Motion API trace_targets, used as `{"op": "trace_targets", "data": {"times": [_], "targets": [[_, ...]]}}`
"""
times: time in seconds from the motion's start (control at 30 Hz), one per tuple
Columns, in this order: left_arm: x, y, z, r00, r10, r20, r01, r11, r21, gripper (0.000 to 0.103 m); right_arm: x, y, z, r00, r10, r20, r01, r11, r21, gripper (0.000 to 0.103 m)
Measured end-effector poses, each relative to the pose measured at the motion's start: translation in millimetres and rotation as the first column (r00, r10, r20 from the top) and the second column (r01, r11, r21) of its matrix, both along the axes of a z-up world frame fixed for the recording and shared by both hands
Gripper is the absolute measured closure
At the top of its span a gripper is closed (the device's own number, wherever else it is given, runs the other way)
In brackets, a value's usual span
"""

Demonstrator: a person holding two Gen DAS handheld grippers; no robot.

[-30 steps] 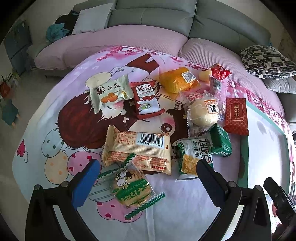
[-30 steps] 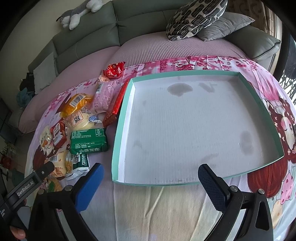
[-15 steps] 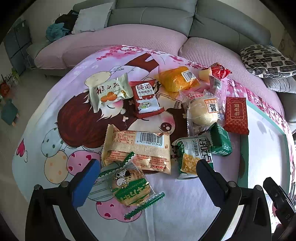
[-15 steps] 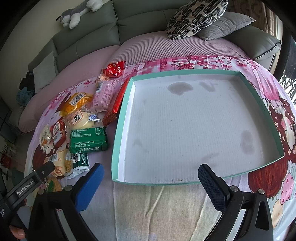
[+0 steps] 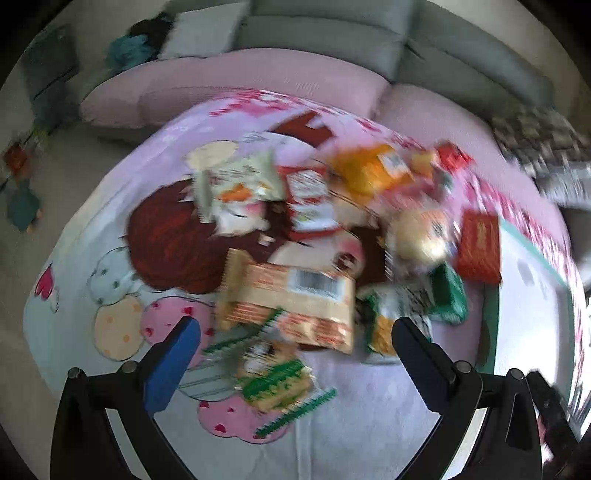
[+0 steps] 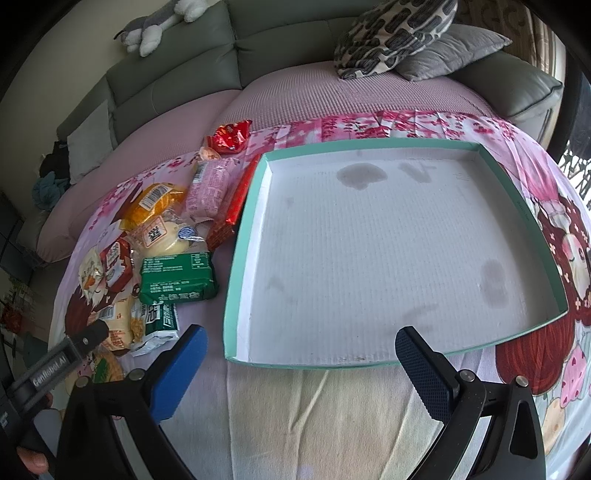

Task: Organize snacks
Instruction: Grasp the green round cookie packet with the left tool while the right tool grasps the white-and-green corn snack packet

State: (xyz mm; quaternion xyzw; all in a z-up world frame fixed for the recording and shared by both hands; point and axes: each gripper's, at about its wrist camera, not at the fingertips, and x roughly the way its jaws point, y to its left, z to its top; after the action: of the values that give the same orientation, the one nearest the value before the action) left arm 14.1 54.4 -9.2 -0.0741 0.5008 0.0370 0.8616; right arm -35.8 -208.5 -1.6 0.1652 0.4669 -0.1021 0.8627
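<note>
The left wrist view is motion-blurred. My left gripper is open above a clear green-edged cookie packet and a beige biscuit pack. Further off lie a pale green packet, a red-and-white packet, an orange bun, a round bun and a red box. My right gripper is open over the near edge of an empty teal-rimmed white tray. A green packet and other snacks lie left of it.
The snacks and tray rest on a cartoon-print cloth on a pink bed. A grey sofa with patterned pillows and a plush toy runs behind. The other gripper's body shows at lower left.
The left view has blurred and the snacks have slid slightly toward the fingers, so the left gripper is moving. The right gripper has crept a little nearer the tray.
</note>
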Motion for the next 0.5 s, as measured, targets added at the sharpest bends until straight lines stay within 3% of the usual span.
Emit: {"op": "trace_targets", "data": {"times": [0.2, 0.37, 0.5], "targets": [[-1, 45, -3, 0.984, 0.177, -0.028, -0.178, 0.983, -0.052, 0.0, 9, 38, 5, 0.988, 0.144, 0.058, -0.145, 0.989, 0.015, 0.0], [-7, 56, -9, 0.981, 0.185, -0.057, -0.189, 0.98, -0.059, 0.0, 23, 74, -3, 0.965, 0.256, 0.049, -0.258, 0.966, 0.028, 0.0], [-10, 60, -26, 0.977, 0.163, -0.135, -0.182, 0.973, -0.14, 0.0, 28, 91, -11, 0.956, 0.294, 0.021, -0.294, 0.956, 0.018, 0.0]]}}
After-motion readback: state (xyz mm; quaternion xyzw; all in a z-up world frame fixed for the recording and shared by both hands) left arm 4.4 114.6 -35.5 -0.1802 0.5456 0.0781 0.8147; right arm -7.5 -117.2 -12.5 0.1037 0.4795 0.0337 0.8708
